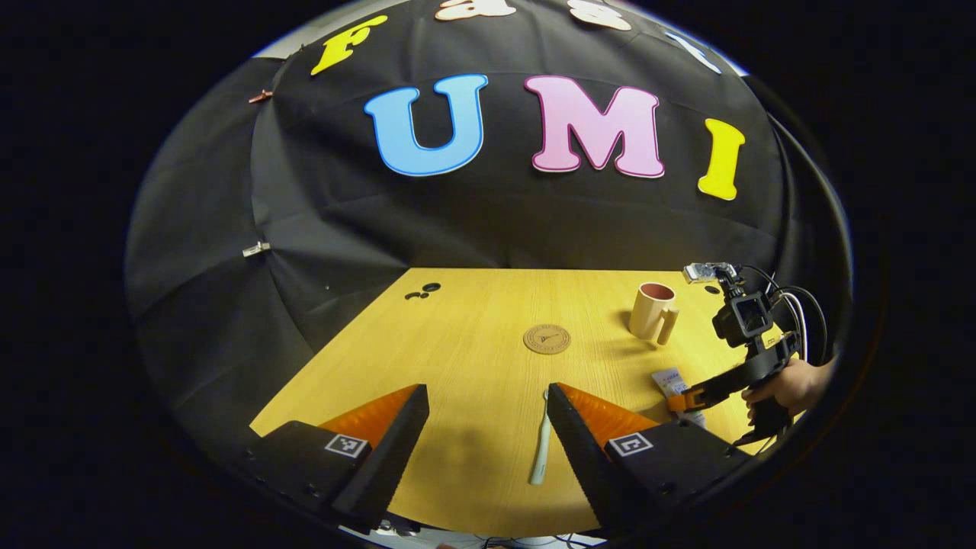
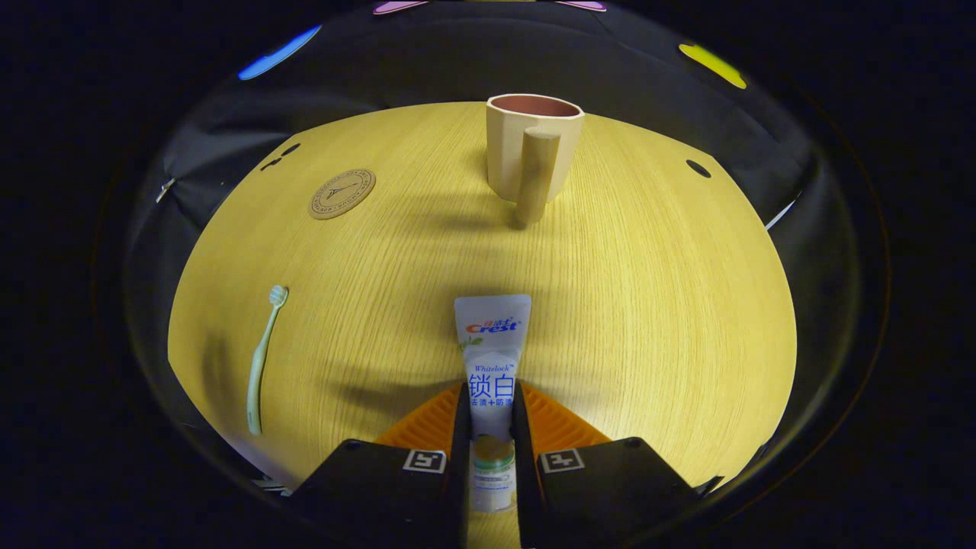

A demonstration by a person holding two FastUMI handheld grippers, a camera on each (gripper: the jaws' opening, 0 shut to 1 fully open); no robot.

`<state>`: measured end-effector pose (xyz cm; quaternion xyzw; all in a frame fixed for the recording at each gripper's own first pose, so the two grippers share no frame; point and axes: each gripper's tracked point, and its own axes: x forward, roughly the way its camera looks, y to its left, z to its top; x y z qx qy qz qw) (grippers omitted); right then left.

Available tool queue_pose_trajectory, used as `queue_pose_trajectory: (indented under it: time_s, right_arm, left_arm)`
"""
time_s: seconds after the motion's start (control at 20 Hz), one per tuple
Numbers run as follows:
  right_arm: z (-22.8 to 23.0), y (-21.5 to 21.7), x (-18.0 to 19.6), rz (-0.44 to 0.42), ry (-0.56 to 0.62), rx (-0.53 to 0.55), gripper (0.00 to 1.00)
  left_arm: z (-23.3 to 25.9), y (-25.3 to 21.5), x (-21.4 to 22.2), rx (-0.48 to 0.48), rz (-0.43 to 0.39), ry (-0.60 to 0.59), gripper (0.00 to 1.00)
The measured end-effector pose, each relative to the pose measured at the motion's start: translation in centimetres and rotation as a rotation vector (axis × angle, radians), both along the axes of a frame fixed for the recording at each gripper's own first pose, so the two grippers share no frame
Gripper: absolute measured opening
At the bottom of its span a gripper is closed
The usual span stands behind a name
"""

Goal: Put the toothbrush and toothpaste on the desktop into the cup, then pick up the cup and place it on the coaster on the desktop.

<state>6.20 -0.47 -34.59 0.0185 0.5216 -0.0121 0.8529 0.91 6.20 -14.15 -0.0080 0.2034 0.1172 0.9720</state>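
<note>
Two grippers at work: the right gripper (image 2: 489, 415) clamps the toothpaste (image 2: 492, 358) on the desktop (image 2: 648, 305) (lift level, then tip it into the cup (image 2: 534, 145)), while the left gripper (image 1: 488, 412) gapes beside the toothbrush (image 1: 541, 450).

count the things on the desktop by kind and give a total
toothbrush: 1
toothpaste tube: 1
cup: 1
coaster: 1
total: 4
</note>
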Motion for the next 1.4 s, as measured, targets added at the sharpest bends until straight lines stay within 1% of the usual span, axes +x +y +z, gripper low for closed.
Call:
queue_pose_trajectory:
  time_s: [0.05, 0.2, 0.3, 0.4, 0.5, 0.55, 0.65, 0.7, 0.75, 0.85, 1.0, 1.2, 1.25, 1.35, 1.4]
  right_arm:
    - [0.1, 0.1, 0.1, 0.002, -0.006, 0.01, 0.25]
    - [0.1, -0.1, -0.3, -0.012, 0.013, 0.044, 0.25]
    - [0.5, -0.5, -0.4, -0.036, -0.004, 0.064, 0.25]
    - [1.1, -0.9, -0.5, -0.046, -0.029, 0.073, 0.25]
    - [1.8, -1.1, -0.9, -0.047, -0.048, 0.086, 0.25]
    - [2.2, -1.3, -1.1, -0.049, -0.057, 0.096, 0.25]
    - [3.1, -1.3, -1.6, -0.051, -0.076, 0.113, 0.25]
    - [3.5, -1.3, -1.8, -0.046, -0.084, 0.119, 0.25]
    - [3.8, -1.3, -2.0, -0.042, -0.092, 0.123, 0.25]
    - [4.4, -1.1, -2.2, -0.039, -0.105, 0.142, 0.25]
    - [4.9, -0.8, -2.4, -0.057, -0.105, 0.188, 0.25]
    - [5.4, -0.8, -2.6, -0.052, -0.116, 0.213, 0.25]
    - [5.4, -0.8, -2.5, -0.051, -0.12, 0.218, 0.25]
    - [5.4, -0.9, -2.6, -0.041, -0.128, 0.215, 0.25]
    - [5.5, -0.9, -2.6, -0.035, -0.13, 0.213, 0.25]
  left_arm:
    - [-0.6, 0.1, 0.1, -0.008, -0.007, 0.023, 0.99]
    - [-3.5, -0.3, 1.2, -0.03, -0.054, 0.107, 0.99]
    - [-6.0, -1.3, 1.8, -0.069, -0.112, 0.189, 0.99]
    - [-8.7, -2.0, 2.4, -0.098, -0.146, 0.282, 0.99]
    - [-10.7, -2.5, 3.1, -0.113, -0.165, 0.35, 0.97]
    - [-11.4, -2.7, 3.4, -0.11, -0.174, 0.378, 0.94]
    - [-12.6, -3.0, 4.1, -0.102, -0.186, 0.417, 0.92]
    - [-13.1, -3.5, 4.5, -0.114, -0.191, 0.437, 0.9]
    - [-13.6, -3.9, 4.8, -0.127, -0.19, 0.453, 0.83]
    - [-14.8, -4.2, 5.1, -0.143, -0.183, 0.496, 0.76]
    - [-16.0, -4.5, 5.6, -0.134, -0.176, 0.545, 0.76]
    - [-17.3, -4.6, 5.9, -0.131, -0.164, 0.597, 0.76]
    - [-17.1, -4.7, 5.9, -0.13, -0.167, 0.599, 0.8]
    - [-17.5, -4.9, 6.3, -0.125, -0.172, 0.614, 0.72]
    - [-17.4, -5.1, 6.3, -0.125, -0.175, 0.622, 0.71]
